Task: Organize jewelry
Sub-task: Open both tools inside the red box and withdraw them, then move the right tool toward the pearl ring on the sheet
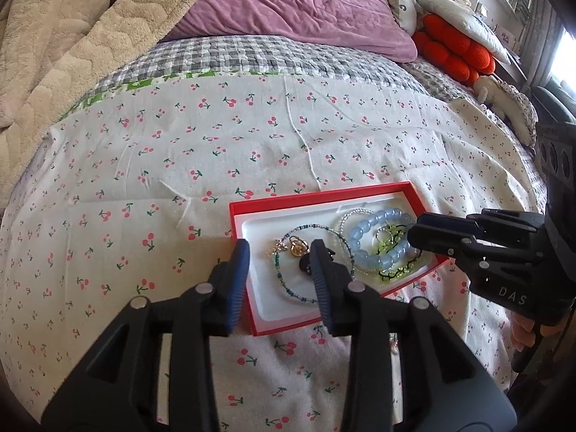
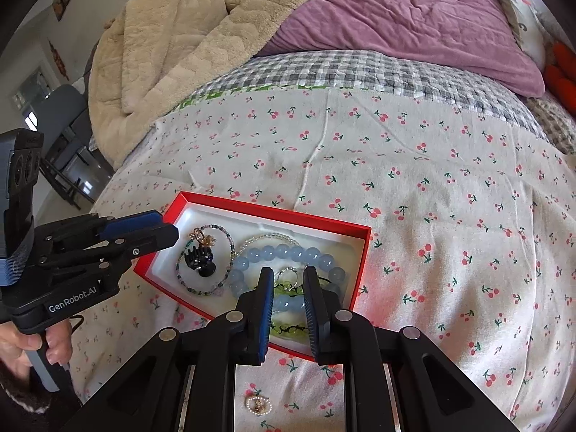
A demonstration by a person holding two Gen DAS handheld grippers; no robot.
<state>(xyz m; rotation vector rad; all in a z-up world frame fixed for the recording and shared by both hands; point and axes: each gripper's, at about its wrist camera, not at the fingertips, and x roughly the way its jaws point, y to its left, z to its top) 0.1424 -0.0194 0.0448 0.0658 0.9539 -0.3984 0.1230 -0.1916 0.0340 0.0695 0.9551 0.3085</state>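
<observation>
A big bed sheet [image 1: 216,151] covers most of the bed. It is soft white cloth with little pink cherries all over. Behind it lie one fluffy beige blanket [image 1: 54,46] with a bumpy quilted top and one purple pillow [image 1: 306,3] that looks crinkly.

On the sheet sits one red box [image 2: 273,216]. It is flat, made of card, with a smooth white inside, and all the jewelry but one piece is in it.

The left gripper [image 1: 280,273] is black plastic with two blue ribbed pads. Its jaws stand apart over the left end of the box, and nothing is pinched between them. The right gripper [image 2: 286,309] is over the right end of the box. Its jaws have a small gap, and nothing seems to be squeezed there.

In the box lies one blue bead bracelet [image 2: 288,253] of round, glassy beads. Beside it are one thin beaded chain [image 2: 223,252], one green bead bracelet [image 2: 288,329], one black hair clip [image 2: 199,257] with teeth, and one gold charm [image 1: 298,248]. There may be a clear bead string too, but it is hard to see.

One small pearl brooch [image 2: 258,405] lies on the sheet, outside the box.
</observation>
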